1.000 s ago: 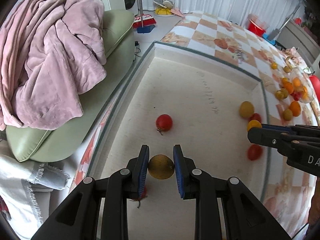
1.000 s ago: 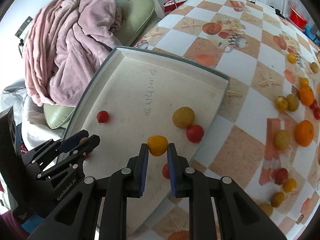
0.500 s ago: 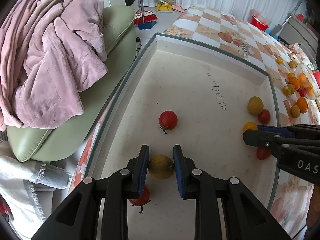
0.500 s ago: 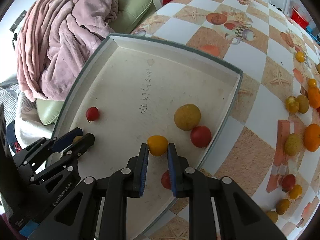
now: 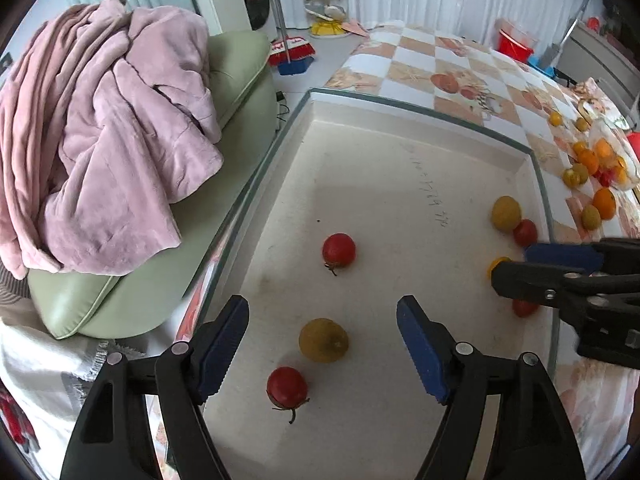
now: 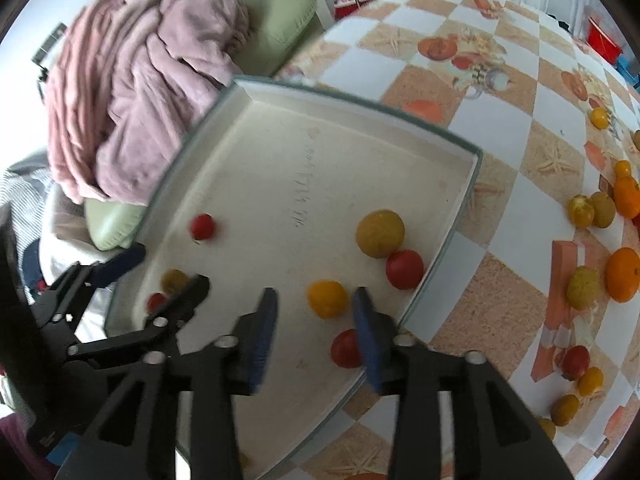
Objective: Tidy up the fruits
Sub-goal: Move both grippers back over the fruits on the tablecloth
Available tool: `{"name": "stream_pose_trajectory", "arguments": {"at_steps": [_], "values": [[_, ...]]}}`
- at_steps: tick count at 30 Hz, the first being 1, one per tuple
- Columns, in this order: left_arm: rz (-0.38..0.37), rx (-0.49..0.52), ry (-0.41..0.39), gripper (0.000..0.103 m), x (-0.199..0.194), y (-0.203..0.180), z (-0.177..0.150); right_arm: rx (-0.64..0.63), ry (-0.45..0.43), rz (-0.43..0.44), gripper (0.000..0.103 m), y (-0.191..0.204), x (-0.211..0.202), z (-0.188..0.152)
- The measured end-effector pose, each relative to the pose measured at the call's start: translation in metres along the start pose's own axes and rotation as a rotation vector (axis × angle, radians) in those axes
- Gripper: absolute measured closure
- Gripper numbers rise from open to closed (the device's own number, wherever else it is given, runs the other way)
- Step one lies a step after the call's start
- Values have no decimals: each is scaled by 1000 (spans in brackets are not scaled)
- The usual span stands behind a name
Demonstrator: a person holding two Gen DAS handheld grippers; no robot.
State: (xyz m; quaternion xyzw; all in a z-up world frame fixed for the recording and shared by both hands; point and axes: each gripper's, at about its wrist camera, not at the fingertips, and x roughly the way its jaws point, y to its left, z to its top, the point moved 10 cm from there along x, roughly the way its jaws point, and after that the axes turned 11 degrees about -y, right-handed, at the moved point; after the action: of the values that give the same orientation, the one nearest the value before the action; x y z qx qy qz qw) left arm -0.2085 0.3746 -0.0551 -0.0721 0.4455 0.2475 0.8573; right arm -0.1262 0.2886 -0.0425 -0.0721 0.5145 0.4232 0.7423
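Both grippers' jaws opening: L gripper [image 5: 323, 334] round dull-yellow fruit [image 5: 323, 340] on tray [image 5: 400, 184], R gripper [image 6: 316, 314] blurred orange-yellow fruit [image 6: 327, 298], neither gripped.

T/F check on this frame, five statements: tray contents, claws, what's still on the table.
1. The yellow-green fruit lies on the tray floor between the left claw fingers, untouched. True; the jaws are opening.
2. The right claw clamps the orange-yellow fruit. False: gaps show on both sides of it as the jaws open.
3. The tray holds only red tomatoes. False: yellow fruits lie in it too.
4. Fruit still lies on the checkered tablecloth. True.
5. A pink blanket lies inside the tray. False: it lies on the green cushion beside it.
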Motion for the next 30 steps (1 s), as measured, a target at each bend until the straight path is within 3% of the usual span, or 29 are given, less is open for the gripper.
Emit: {"name": "stream_pose_trajectory", "arguments": {"at_steps": [5, 13, 22, 30], "values": [[-2, 11, -5, 25, -8, -7, 6, 30, -66, -1, 25, -6, -25, 8], [-57, 86, -47, 25, -37, -53, 16, 129, -108, -112, 25, -69, -69, -12], [-169, 200, -82, 25, -64, -134, 16, 290, -89, -304, 25, -171, -108, -64], [-237, 262, -50, 25, -70, -189, -2, 339, -84, -337, 24, -211, -111, -75]]}}
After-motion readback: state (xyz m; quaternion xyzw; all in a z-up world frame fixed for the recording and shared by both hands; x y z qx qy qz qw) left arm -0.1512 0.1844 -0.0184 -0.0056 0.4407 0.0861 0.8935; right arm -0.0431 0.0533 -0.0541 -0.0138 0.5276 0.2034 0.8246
